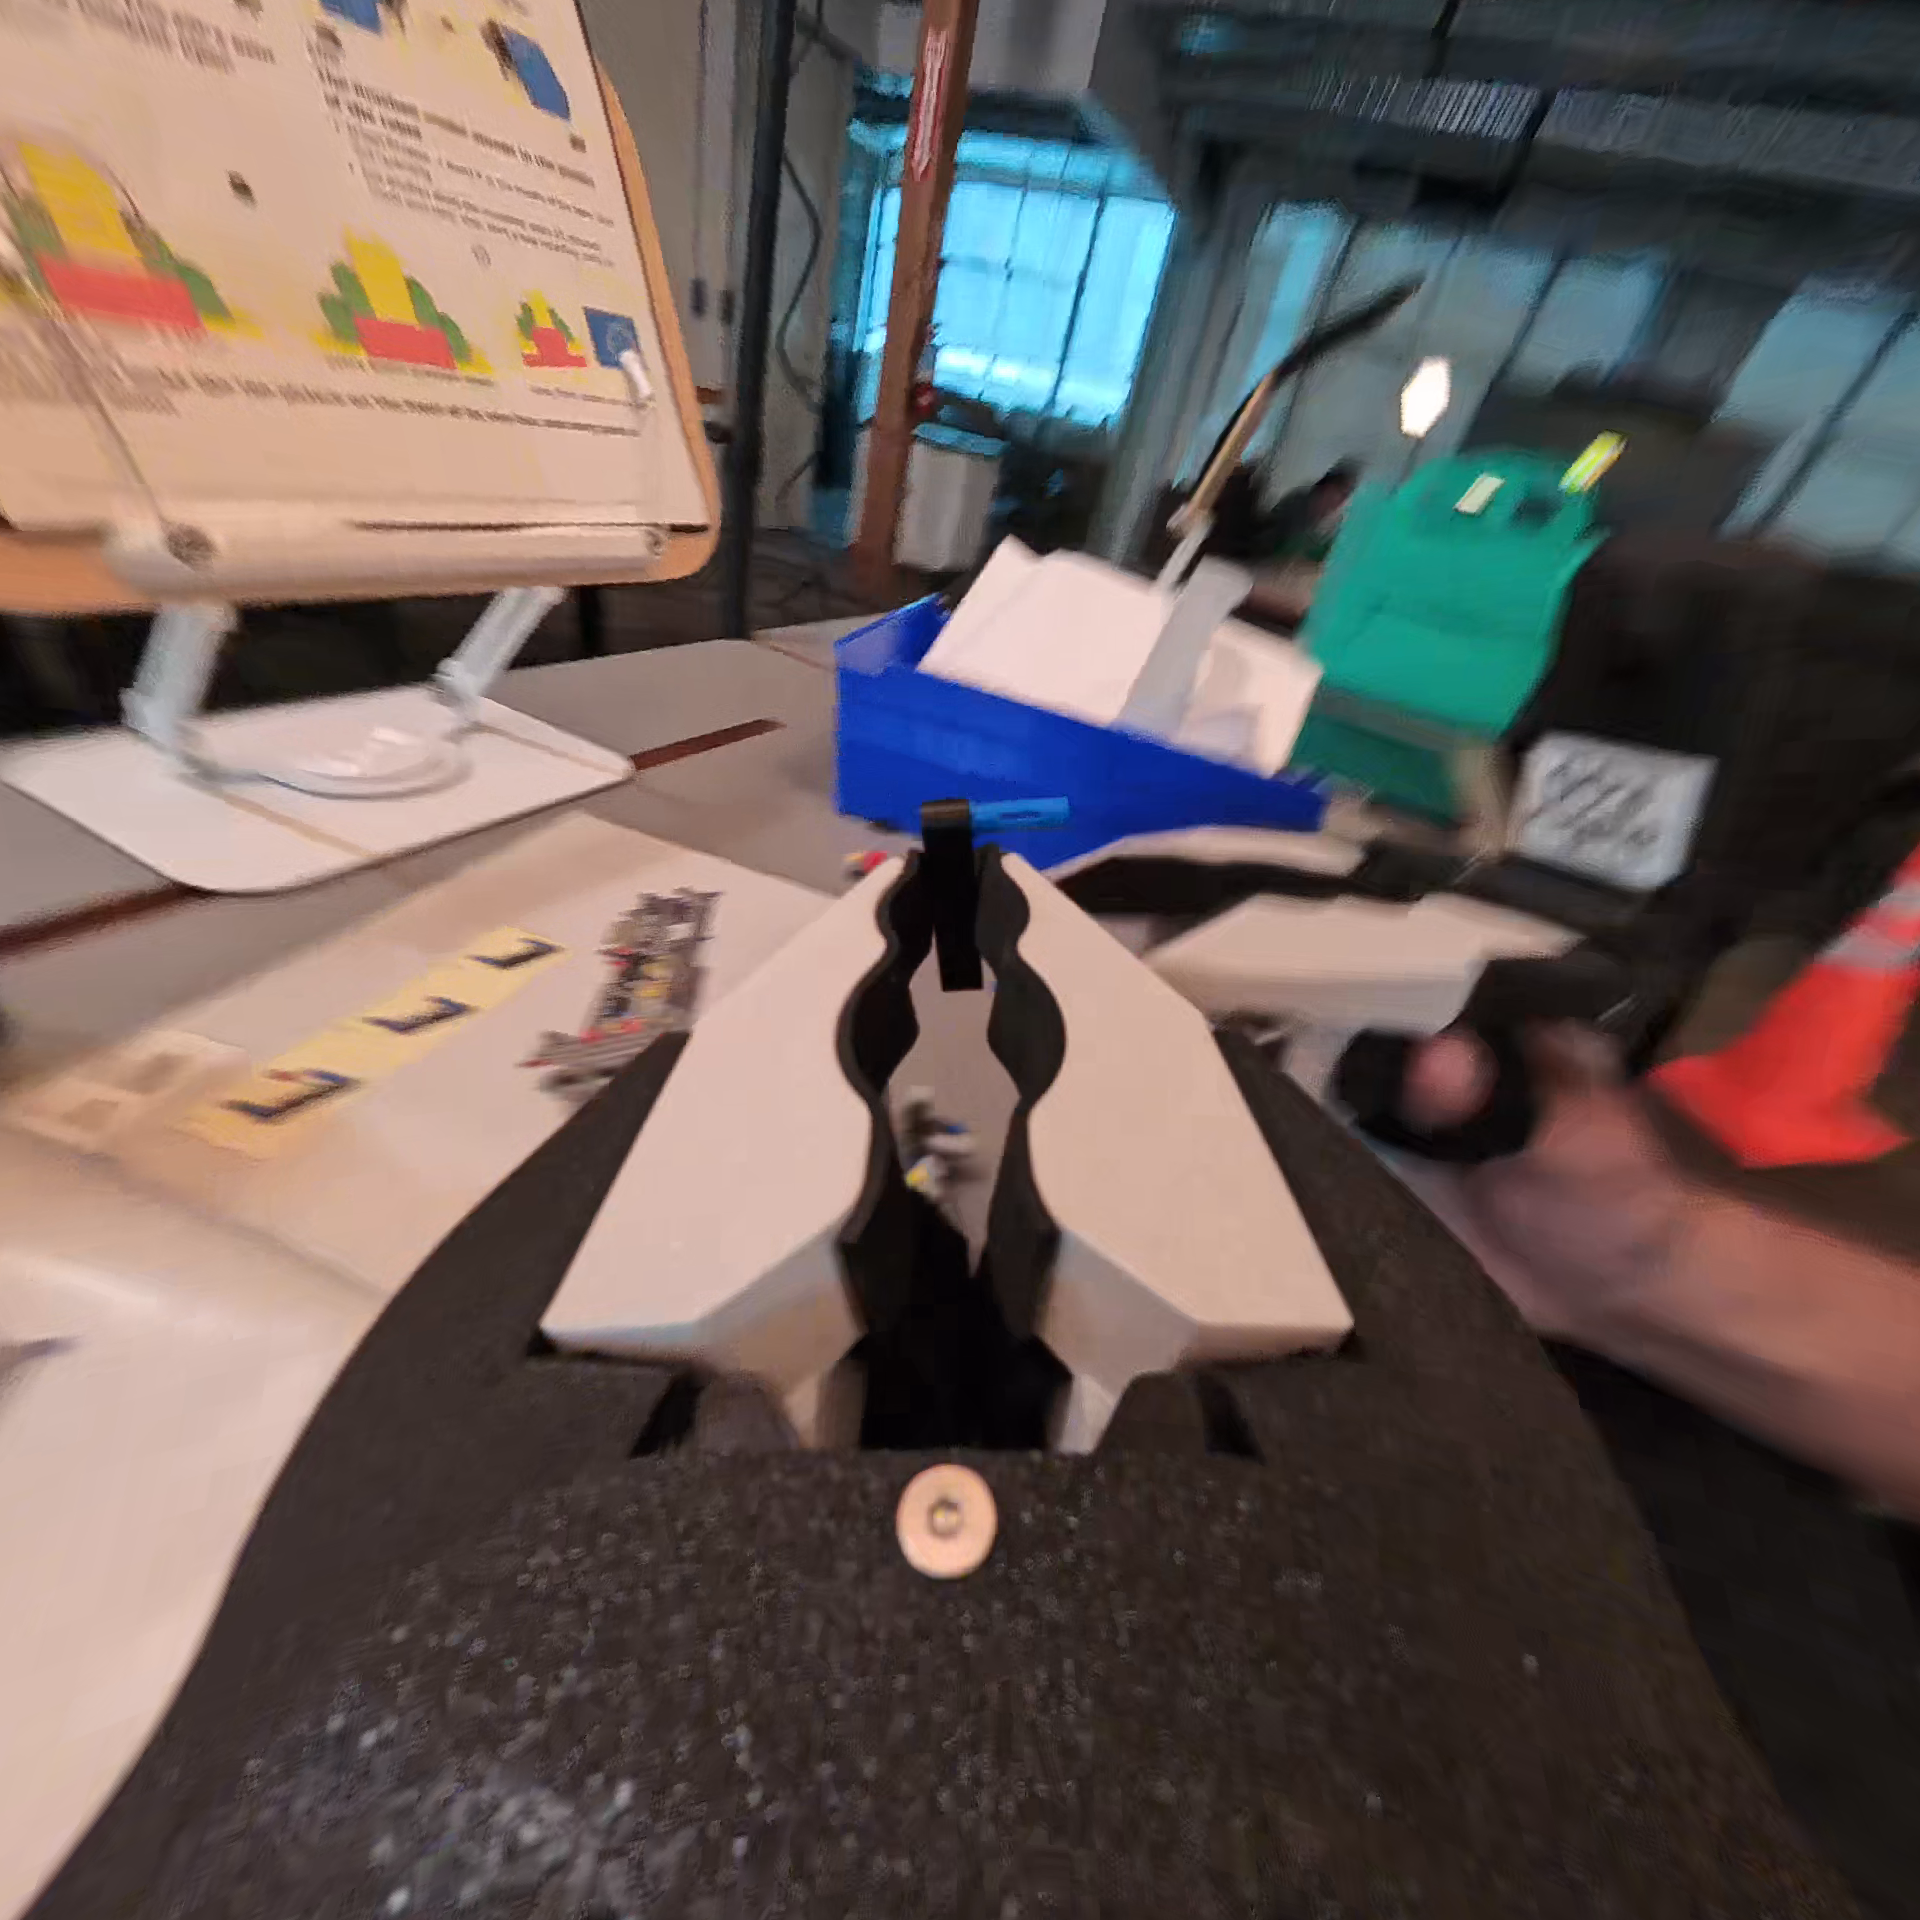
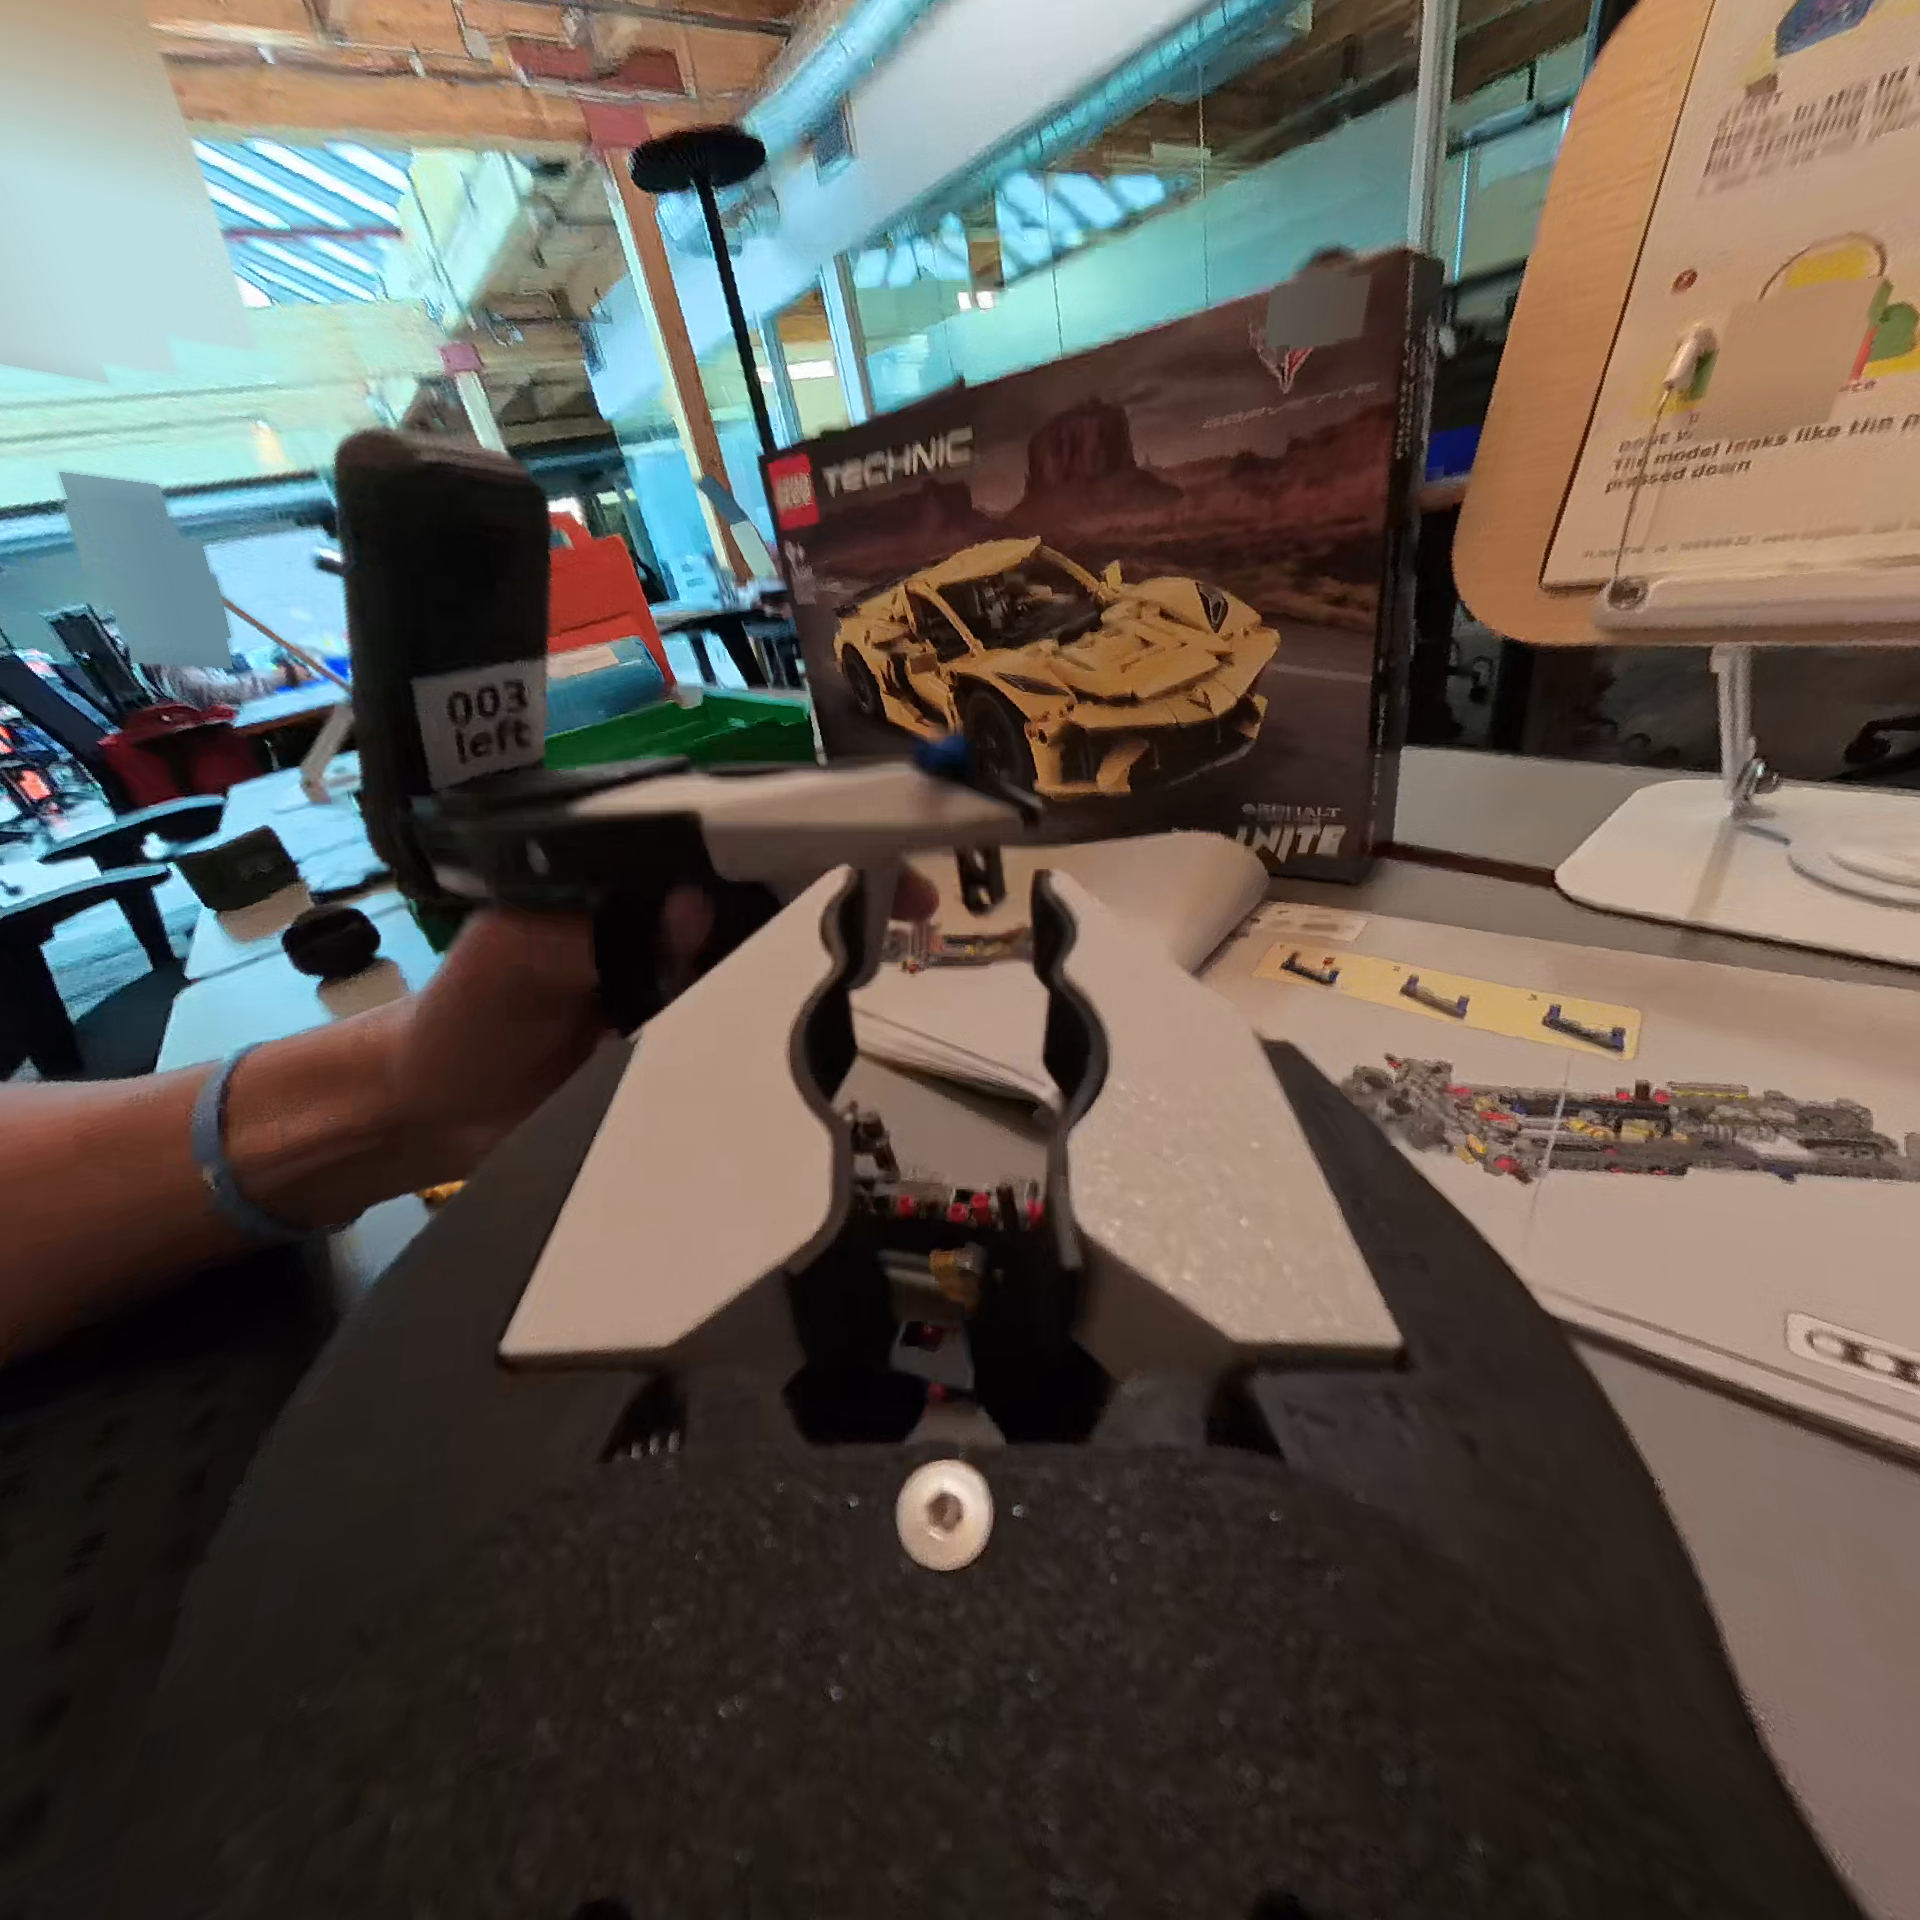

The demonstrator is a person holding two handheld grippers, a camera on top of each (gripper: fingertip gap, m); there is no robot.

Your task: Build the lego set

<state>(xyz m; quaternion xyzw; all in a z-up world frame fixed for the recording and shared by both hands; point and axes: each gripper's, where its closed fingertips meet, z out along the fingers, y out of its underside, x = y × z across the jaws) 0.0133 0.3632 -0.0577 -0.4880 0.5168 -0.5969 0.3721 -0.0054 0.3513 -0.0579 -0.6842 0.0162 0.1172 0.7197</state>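
From my left wrist view, the left claw (image 1: 951, 868) is pinched nearly closed on a black beam (image 1: 954, 914), whose long axis runs along the fingers, its far end poking past the tips. A blue pin (image 1: 1023, 814) sticks out sideways to the right from that far end. The claw hangs above the surface (image 1: 665, 707), tilted slightly up. Beyond it sit a blue bin (image 1: 997, 748) and, at left, an instruction sheet on a white stand (image 1: 312, 769); an open booklet (image 1: 416, 1039) lies below. At right a hand (image 1: 1538, 1132) grips the other tool, blurred.

From my right wrist view, the right claw (image 2: 945, 914) is wide open with nothing in its grip. The left claw (image 2: 997, 805) crosses ahead, level, pointing right, with the beam (image 2: 979, 878) hanging down from its tip just between my fingertips. Behind stands the set's box (image 2: 1091, 623); a partly built grey frame (image 2: 935, 1195) lies below the fingers.
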